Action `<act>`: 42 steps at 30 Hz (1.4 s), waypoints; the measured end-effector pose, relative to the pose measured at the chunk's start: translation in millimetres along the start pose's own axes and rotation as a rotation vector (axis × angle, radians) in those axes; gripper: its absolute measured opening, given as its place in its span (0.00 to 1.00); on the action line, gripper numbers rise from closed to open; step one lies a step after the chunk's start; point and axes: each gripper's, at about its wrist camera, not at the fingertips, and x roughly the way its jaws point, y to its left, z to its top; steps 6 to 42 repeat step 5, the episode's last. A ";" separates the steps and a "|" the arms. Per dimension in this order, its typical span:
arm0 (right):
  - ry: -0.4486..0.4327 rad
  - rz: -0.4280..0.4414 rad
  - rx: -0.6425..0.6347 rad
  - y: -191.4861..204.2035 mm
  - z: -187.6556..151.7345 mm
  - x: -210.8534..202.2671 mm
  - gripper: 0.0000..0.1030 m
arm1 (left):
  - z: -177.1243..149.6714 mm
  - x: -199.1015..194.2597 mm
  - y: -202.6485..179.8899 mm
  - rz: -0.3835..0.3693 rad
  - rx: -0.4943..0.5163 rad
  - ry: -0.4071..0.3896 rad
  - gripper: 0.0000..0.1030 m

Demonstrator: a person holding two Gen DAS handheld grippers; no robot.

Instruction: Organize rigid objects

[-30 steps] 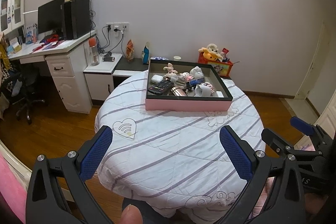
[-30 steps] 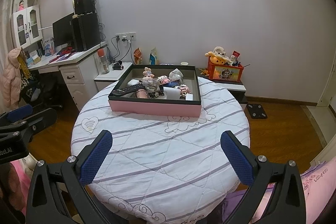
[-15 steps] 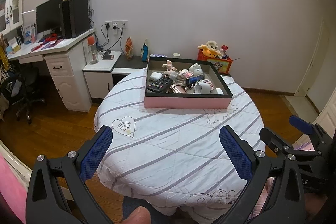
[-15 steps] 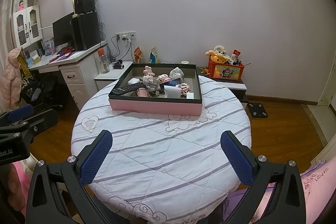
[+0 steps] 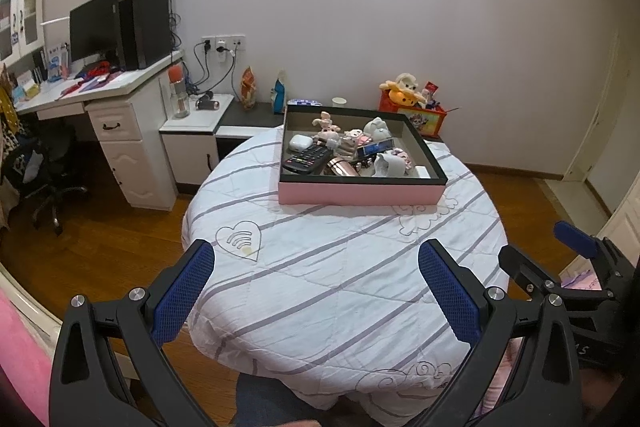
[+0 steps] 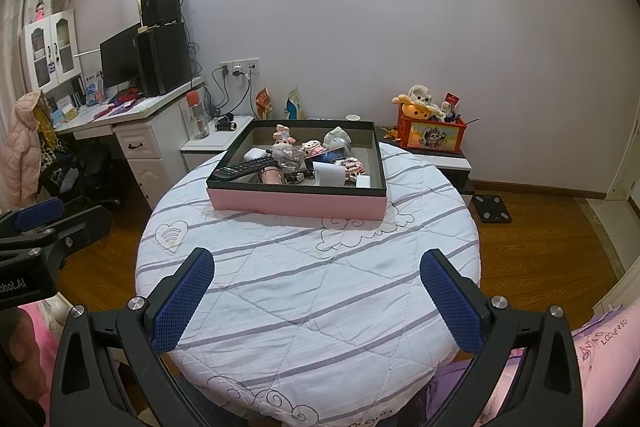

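Observation:
A pink box with a black rim stands at the far side of a round table with a white striped cover. In it lie a black remote, a white earbud case, a rose-gold cylinder, small figurines and other small items. My left gripper is open and empty, over the near table edge. My right gripper is open and empty, also near the front edge, well short of the box.
A white desk with monitor and speakers stands at the left, with an office chair. A low cabinet and an orange toy box sit behind the table. A scale lies on the wooden floor.
Both views have shifted slightly. The box sits a little higher in the left wrist view. Both grippers stay open and empty.

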 end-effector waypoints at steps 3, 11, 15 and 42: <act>0.002 0.000 0.001 -0.4 0.0 0.2 1.00 | 0.4 -1.4 1.0 -0.006 -0.002 -0.007 1.00; 0.000 0.000 0.001 -1.4 0.6 0.4 1.00 | 0.8 -2.1 0.8 0.001 0.000 -0.011 1.00; 0.000 0.000 0.001 -1.4 0.6 0.4 1.00 | 0.8 -2.1 0.8 0.001 0.000 -0.011 1.00; 0.000 0.000 0.001 -1.4 0.6 0.4 1.00 | 0.8 -2.1 0.8 0.001 0.000 -0.011 1.00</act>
